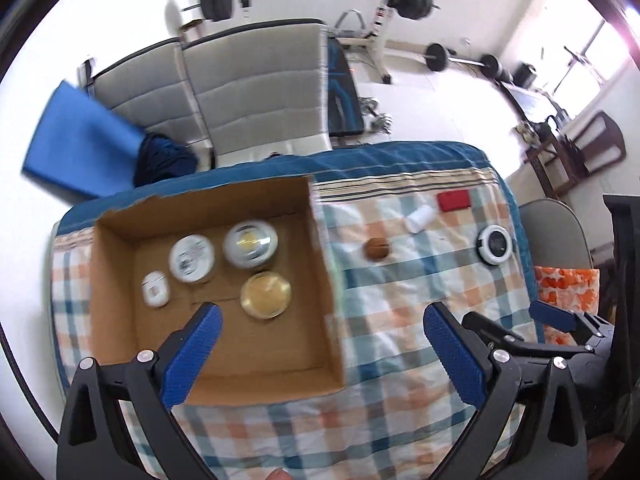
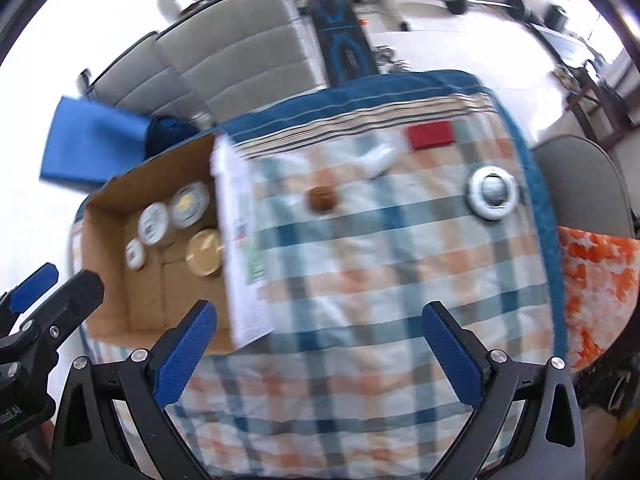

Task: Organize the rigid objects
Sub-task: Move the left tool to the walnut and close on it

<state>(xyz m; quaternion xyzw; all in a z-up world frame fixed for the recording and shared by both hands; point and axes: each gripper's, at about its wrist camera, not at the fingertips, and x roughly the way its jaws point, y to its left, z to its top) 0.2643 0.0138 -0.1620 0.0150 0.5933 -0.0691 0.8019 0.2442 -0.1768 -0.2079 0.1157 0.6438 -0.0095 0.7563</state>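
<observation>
Holding both grippers, left gripper (image 1: 322,344) and right gripper (image 2: 320,342), wide and empty, we judge the walnut (image 2: 321,199) on the checked cloth (image 2: 360,280) near the box (image 1: 120,264) light, hard, roll-prone: pinch its middle.

Four jars (image 1: 191,258) in open cardboard box (image 1: 120,300), walnut (image 1: 377,248) on cloth

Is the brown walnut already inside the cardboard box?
No, the walnut lies on the checked cloth to the right of the cardboard box, outside its wall.
</observation>
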